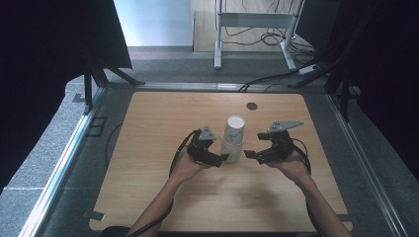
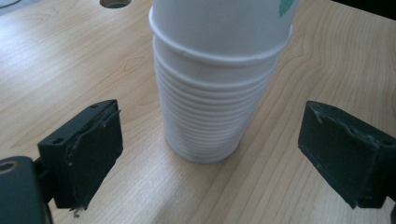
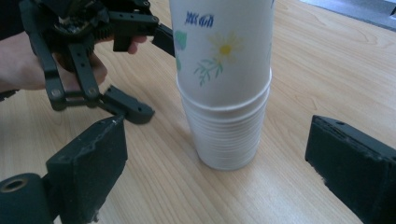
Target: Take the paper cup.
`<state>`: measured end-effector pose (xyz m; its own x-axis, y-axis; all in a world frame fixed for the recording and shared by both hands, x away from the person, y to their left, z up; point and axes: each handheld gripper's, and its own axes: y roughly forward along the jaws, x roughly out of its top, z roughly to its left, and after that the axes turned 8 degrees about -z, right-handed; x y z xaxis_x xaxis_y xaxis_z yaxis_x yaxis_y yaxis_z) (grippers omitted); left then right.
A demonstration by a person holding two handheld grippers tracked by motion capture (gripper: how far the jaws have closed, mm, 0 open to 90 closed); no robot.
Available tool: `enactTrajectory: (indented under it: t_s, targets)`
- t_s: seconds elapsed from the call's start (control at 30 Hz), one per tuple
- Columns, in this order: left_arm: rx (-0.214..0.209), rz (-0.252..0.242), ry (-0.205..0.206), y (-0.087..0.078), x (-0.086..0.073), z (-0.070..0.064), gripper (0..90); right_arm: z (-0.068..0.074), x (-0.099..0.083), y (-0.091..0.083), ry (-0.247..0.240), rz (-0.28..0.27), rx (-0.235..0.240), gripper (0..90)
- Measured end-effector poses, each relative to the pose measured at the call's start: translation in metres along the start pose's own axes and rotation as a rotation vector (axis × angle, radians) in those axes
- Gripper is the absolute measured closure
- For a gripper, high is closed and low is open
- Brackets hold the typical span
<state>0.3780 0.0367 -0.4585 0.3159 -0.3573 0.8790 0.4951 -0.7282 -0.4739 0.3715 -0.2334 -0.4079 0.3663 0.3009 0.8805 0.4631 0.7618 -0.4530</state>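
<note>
Nearest the lens, in the left gripper view, your left gripper (image 2: 210,154) presents its two black jaws spread wide, one at each lower corner, with bare wooden table (image 2: 56,70) between them and nothing in their grasp. Just ahead stands the stack of paper cups (image 2: 215,93), upside down, its many nested rims forming ridges at the base; the outermost cup sits raised above the rest.

In the right gripper view, your right gripper (image 3: 219,182) is likewise fully spread and holds nothing; the stack (image 3: 224,93) stands upright between and beyond its jaws, the outer cup printed with a yellow flower and blue lettering. Your left gripper (image 3: 140,70) appears beyond, one jaw near the upper cup's side, the other low beside the base; whether either touches cannot be told.

From the high view, the stack (image 1: 233,138) stands near the table's centre, your left gripper (image 1: 217,159) and right gripper (image 1: 252,154) flanking it closely. A round hole (image 1: 252,106) lies farther back.
</note>
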Motion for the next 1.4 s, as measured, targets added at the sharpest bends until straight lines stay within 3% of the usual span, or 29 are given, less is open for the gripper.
enactTrajectory:
  t_s: [0.2,0.9,1.4]
  targets:
    - [-0.002,-0.004,0.002,0.008,0.004,0.0,7.6,-0.001,0.009,0.004,-0.014,0.002,0.021,9.5]
    - [-0.013,-0.024,0.004,0.028,0.016,-0.001,13.8,-0.007,0.042,0.019,-0.021,-0.008,0.018,13.2]
    - [0.007,-0.025,0.012,0.029,0.017,-0.004,19.9,-0.006,0.066,0.029,-0.016,-0.011,0.015,18.7]
